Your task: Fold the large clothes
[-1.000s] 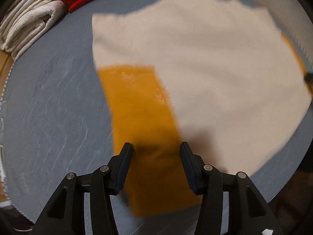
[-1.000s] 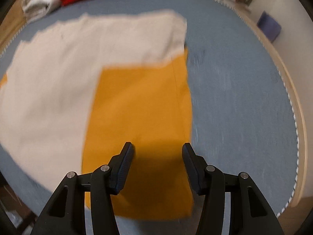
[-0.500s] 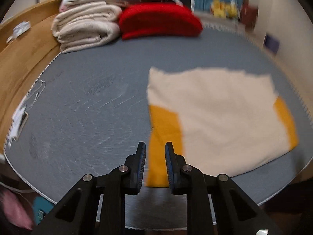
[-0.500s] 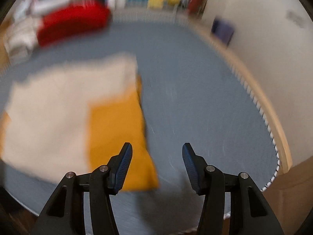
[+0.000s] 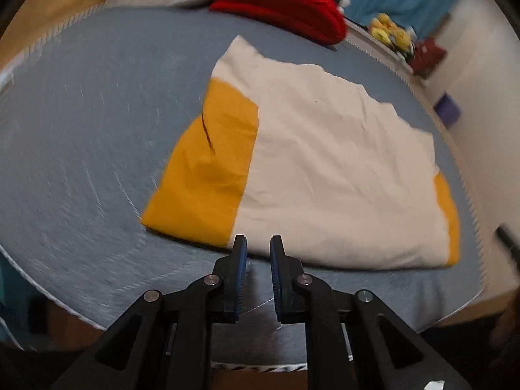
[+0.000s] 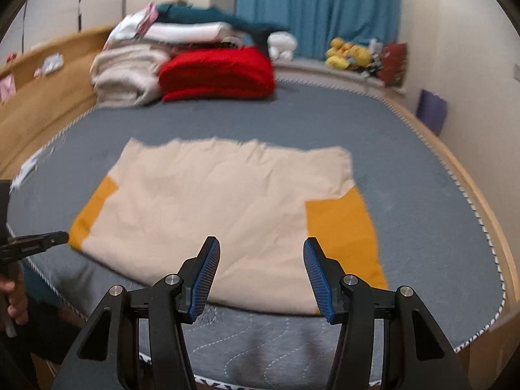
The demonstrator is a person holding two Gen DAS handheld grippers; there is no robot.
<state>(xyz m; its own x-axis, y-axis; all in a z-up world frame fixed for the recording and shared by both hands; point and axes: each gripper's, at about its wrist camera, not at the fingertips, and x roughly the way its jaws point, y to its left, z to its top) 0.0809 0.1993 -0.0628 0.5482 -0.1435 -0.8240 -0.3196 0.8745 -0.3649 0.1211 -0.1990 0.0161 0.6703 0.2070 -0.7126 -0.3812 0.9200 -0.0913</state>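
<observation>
your left tool (image 5: 257, 247) hangs at the near edge of the bed, its fingers drawn close with only a narrow gap between them and nothing caught in it. your right tool (image 6: 261, 253) is spread wide and empty, held above the near edge too, with the cloth lying beyond its fingers. neither one touches fabric.

beyond them the garment (image 6: 224, 214), cream with orange panels, lies flat on the grey mattress (image 6: 422, 169), toward the near side and roughly centred left to right. it already reads as a broad rectangle: one orange panel (image 5: 208, 165) shows along its left edge and another (image 6: 344, 234) at the near right corner, both seeming tucked in under or against the cream. so i'd judge at least one fold is done, perhaps the sides brought in.

what's left, as i read it, is to reduce that wide rectangle further, by halving it at least once more, then to smooth the creases near the left orange panel.

at the far end sit folded piles, a red blanket (image 6: 217, 73) and pale bedding (image 6: 126, 76), well apart from your garment.
</observation>
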